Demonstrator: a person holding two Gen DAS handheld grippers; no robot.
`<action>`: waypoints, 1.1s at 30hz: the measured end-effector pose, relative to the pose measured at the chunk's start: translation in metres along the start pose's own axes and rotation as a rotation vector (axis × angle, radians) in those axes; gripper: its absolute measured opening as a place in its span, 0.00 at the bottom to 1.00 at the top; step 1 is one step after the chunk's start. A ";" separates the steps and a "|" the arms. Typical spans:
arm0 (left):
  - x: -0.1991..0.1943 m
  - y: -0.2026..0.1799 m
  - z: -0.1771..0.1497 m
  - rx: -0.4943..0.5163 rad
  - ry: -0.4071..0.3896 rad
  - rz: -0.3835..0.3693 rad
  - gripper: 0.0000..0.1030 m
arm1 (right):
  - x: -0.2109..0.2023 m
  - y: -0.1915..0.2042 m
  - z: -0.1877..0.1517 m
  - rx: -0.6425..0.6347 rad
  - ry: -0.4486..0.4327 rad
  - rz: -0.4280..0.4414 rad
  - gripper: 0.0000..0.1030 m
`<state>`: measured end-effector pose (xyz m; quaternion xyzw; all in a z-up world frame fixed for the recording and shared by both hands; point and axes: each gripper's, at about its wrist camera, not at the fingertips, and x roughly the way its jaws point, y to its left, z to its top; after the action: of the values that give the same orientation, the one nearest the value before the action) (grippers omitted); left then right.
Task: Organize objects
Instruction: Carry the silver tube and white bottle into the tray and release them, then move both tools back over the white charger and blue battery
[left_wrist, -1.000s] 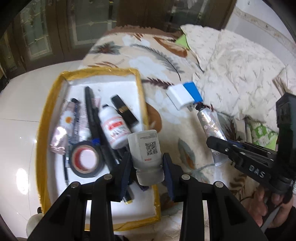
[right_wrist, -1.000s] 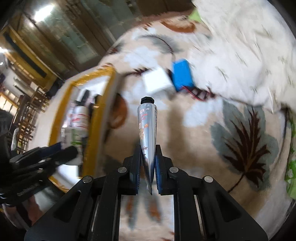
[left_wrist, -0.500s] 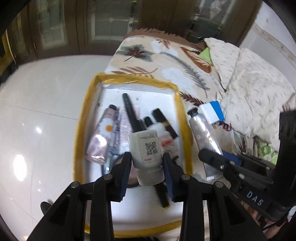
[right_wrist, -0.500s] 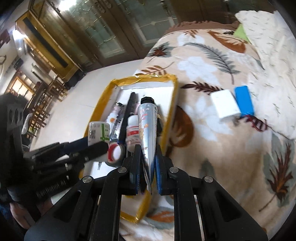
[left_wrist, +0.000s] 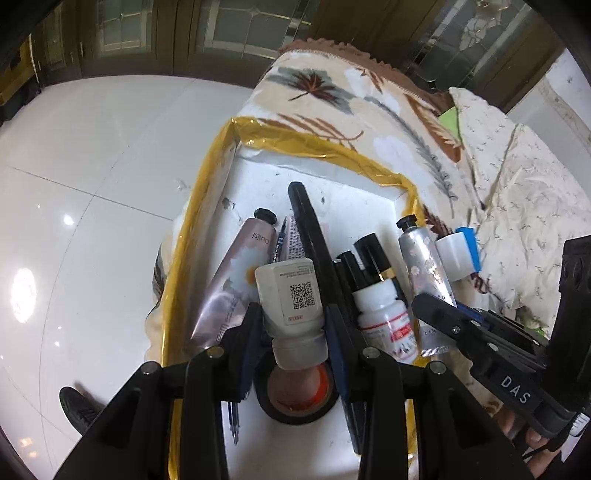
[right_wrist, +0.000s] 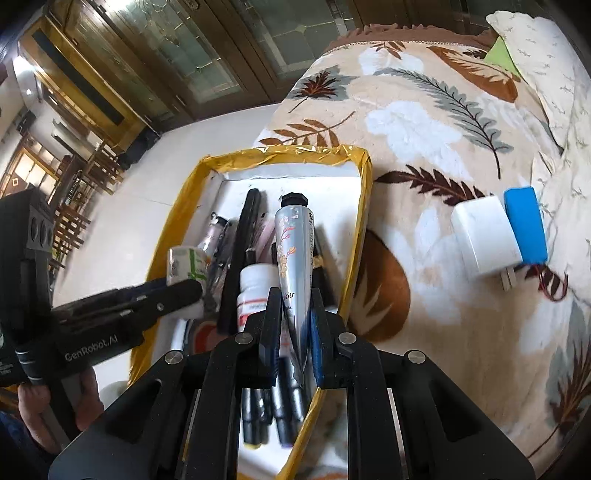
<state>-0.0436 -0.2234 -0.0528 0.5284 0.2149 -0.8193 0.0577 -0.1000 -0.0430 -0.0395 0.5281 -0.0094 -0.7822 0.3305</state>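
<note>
In the left wrist view my left gripper (left_wrist: 293, 328) is shut on a small white bottle (left_wrist: 291, 302) with a QR label, held over the gold-rimmed white tray (left_wrist: 207, 206). My right gripper (right_wrist: 293, 306) is shut on a silver flowered tube (right_wrist: 295, 251) with a black cap, and it hangs above the tray's (right_wrist: 364, 206) right half. Each view catches the other gripper: the right gripper (left_wrist: 430, 310) with its silver tube (left_wrist: 421, 266), and the left gripper (right_wrist: 184, 291) with its white bottle (right_wrist: 186, 266).
The tray holds a pink tube (left_wrist: 243, 273), a black tape roll (left_wrist: 295, 406), a red-labelled white bottle (left_wrist: 384, 314), a long black bar (left_wrist: 310, 236) and several pens. A white charger (right_wrist: 484, 236) and a blue box (right_wrist: 526, 225) lie on the leaf-patterned blanket (right_wrist: 424, 122). White tiled floor lies to the left.
Both grippers have carried their loads leftward, from over the blanket to above the tray. The tray now fills the middle of both views. Neither grip has changed.
</note>
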 end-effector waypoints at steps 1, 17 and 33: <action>0.002 0.000 0.001 -0.002 0.003 -0.006 0.33 | 0.003 0.000 0.001 -0.005 0.006 -0.005 0.13; 0.011 0.012 0.003 -0.025 -0.008 -0.002 0.34 | 0.029 0.005 0.010 -0.028 0.040 0.004 0.13; -0.038 0.008 -0.011 -0.050 -0.213 -0.077 0.61 | -0.037 -0.028 -0.001 0.048 -0.063 0.092 0.41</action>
<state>-0.0151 -0.2312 -0.0248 0.4282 0.2481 -0.8668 0.0616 -0.1052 -0.0010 -0.0198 0.5102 -0.0629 -0.7818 0.3529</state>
